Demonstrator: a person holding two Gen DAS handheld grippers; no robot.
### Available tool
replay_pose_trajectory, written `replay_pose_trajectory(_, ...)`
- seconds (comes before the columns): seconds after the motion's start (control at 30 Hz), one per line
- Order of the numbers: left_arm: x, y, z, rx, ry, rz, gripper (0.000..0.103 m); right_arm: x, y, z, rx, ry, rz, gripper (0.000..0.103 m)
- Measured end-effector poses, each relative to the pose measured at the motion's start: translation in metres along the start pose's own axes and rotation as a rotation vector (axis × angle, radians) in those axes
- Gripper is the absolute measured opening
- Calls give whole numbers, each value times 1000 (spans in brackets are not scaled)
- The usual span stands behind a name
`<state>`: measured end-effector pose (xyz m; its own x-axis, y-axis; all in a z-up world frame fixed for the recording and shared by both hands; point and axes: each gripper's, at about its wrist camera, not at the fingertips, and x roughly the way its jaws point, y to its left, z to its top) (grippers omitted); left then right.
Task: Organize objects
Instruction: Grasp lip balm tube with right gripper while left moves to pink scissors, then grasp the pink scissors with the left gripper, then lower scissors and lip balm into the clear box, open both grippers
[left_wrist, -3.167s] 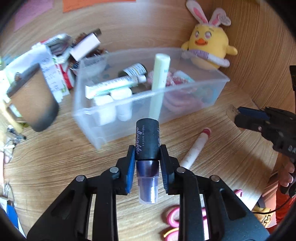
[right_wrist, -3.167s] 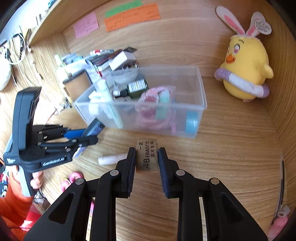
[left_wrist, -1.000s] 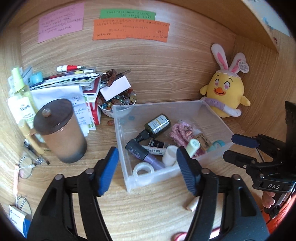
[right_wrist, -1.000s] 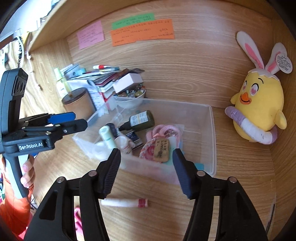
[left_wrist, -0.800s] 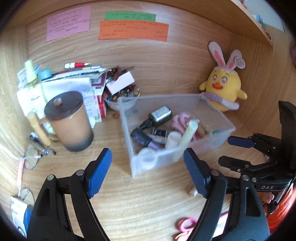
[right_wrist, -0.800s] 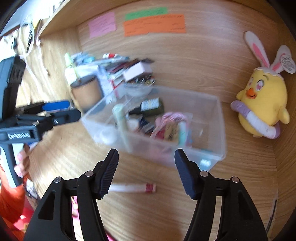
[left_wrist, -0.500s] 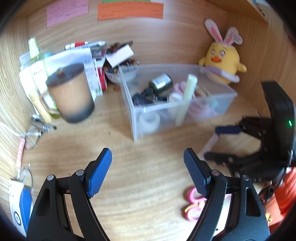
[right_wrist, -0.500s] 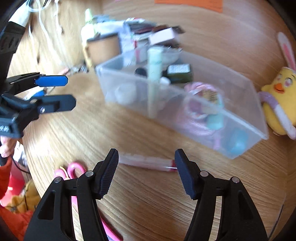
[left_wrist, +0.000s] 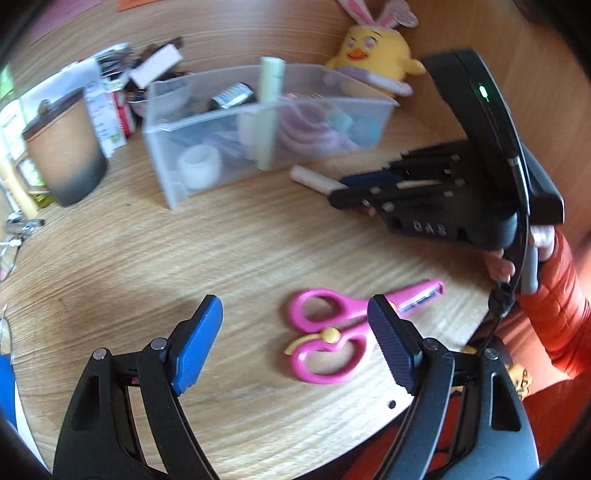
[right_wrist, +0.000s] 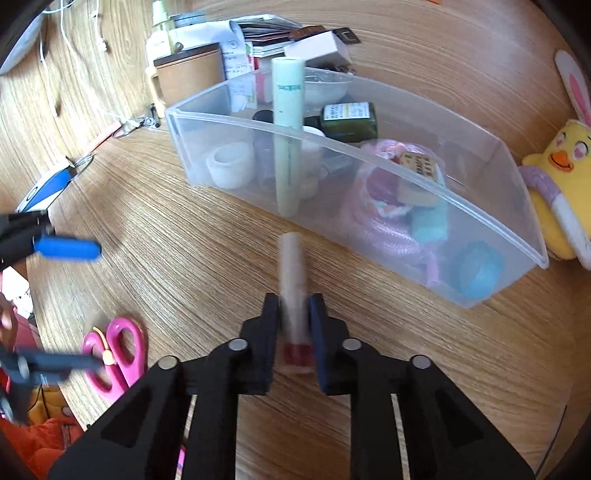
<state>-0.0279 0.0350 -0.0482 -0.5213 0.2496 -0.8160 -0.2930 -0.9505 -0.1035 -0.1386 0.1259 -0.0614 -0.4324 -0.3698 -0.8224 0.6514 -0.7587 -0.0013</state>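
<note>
A clear plastic bin holds a tall pale green tube, a dark bottle, a tape roll, pink items and an eraser; it also shows in the left wrist view. My right gripper is shut on a white tube with a red end lying on the wooden table in front of the bin; the tube also shows in the left wrist view. My left gripper is open and empty, just above pink scissors, which also show in the right wrist view.
A brown lidded cup and a pile of papers and boxes stand behind and left of the bin. A yellow plush chick sits at the bin's right end. Keys and glasses lie at the table's left edge.
Both grippers have dropped from above the bin toward the table. My right gripper has closed on the white tube. My left gripper has moved over the pink scissors, still open.
</note>
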Motion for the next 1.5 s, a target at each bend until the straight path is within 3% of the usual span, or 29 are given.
replay_pose_trajectory(0.1,8,-14,-4,44,26,-15,93,-7,-5,-9,35,-5,3,14)
replay_pose_trajectory(0.37,19,-23,-5,55,24,33,94,-34,-31,-39,140,-35,-4,14)
replay_pose_trajectory(0.53,21,-18,1,12,7,107,75,-45,-40,-53,185,-47,-19,14)
replay_pose_trajectory(0.7,24,-16,8,17,17,121,72,-50,-45,-65,204,-40,-20,14)
replay_pose_trajectory(0.77,26,-16,12,27,18,106,66,-49,-43,-66,196,-30,-26,14)
replay_pose_trajectory(0.93,28,-16,16,56,3,86,32,-45,-39,-61,184,-37,-28,14)
replay_pose_trajectory(1.03,30,-16,18,60,-9,84,21,-42,-34,-58,178,-45,-29,14)
replay_pose_trajectory(1.33,22,-6,21,4,-39,97,19,-42,-26,-55,211,-85,-34,14)
replay_pose_trajectory(1.5,0,0,30,-21,-118,110,19,-58,-28,-44,229,-143,-26,14)
